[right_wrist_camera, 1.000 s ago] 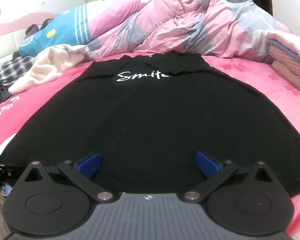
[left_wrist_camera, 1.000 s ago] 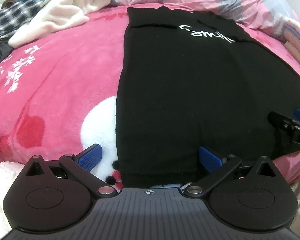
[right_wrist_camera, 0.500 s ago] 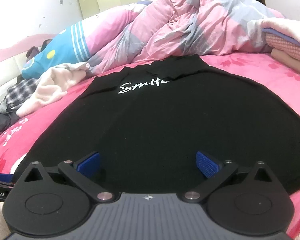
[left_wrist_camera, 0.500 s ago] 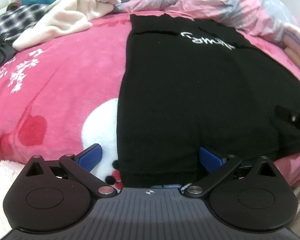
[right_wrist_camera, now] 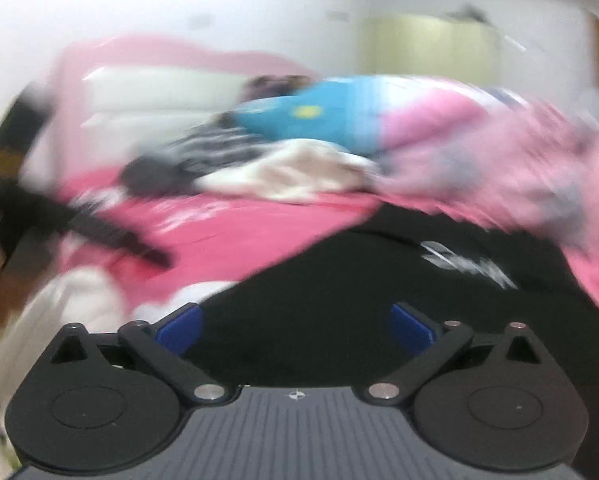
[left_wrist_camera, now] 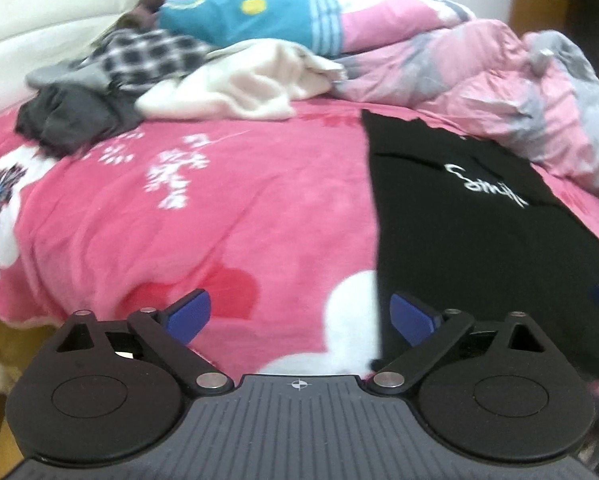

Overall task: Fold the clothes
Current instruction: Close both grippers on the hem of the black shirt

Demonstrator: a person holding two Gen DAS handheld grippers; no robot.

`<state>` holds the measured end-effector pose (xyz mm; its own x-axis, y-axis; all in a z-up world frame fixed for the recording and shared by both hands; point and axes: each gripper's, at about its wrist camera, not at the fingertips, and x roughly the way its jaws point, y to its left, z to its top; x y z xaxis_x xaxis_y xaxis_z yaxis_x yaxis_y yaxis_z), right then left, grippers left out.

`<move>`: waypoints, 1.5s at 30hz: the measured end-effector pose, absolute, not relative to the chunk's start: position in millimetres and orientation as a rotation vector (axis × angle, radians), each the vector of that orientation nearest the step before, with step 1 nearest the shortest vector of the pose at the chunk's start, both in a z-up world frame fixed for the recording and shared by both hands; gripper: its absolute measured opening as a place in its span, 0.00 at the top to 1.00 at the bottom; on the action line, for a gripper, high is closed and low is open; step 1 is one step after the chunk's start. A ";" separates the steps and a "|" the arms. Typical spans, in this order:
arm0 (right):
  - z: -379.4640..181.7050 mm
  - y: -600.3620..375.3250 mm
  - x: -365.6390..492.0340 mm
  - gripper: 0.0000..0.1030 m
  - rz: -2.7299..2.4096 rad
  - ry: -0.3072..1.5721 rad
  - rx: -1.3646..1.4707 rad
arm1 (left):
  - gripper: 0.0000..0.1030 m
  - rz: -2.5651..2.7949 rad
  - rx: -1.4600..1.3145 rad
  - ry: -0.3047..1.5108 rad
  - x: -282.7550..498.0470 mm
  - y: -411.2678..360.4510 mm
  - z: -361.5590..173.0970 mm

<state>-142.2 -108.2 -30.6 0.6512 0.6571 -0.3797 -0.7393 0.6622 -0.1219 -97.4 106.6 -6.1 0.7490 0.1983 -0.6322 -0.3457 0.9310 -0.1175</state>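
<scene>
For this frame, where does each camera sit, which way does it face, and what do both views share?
Left wrist: on the left gripper, looking slightly down across the pink fleece blanket, the black printed T-shirt at right; only its own closing jaws show, nothing between them.
Right wrist: on the right gripper, blurred, above the shirt; its own closing jaws, plus the left gripper at left.
Shared: shirt, blanket, cream fleece garment.

The left gripper (left_wrist_camera: pixel 297 316), jaws closing with nothing between them, hangs over a pink blanket (left_wrist_camera: pixel 239 216). A black shirt (left_wrist_camera: pixel 479 232) lies at three o'clock; loose clothes (left_wrist_camera: pixel 159 76) at eleven.
</scene>
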 end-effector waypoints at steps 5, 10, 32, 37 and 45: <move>-53.2 -49.3 -148.3 0.33 0.916 0.341 -0.458 | 0.24 0.299 -0.286 0.677 -98.2 118.5 -13.5; -72.2 -14.7 -156.5 0.47 0.935 0.295 -0.617 | 0.40 0.270 -0.373 0.687 -100.1 126.8 -19.1; -45.2 -54.1 -119.4 0.95 0.927 0.426 -0.175 | 0.46 -0.221 -0.880 0.838 -35.3 137.4 -54.7; -42.5 -56.6 -124.3 0.95 0.924 0.380 -0.180 | 0.56 -0.242 -0.844 0.889 -18.0 125.8 -63.7; -33.4 -116.0 -129.1 0.74 0.843 0.417 -0.092 | 0.79 -0.232 -0.644 0.905 -13.3 106.1 -58.9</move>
<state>-129.1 -116.0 -33.4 0.5899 0.7053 -0.3931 -0.7407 0.6665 0.0843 -13.3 106.1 -58.9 0.6087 -0.4466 -0.6557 -0.0762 0.7898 -0.6086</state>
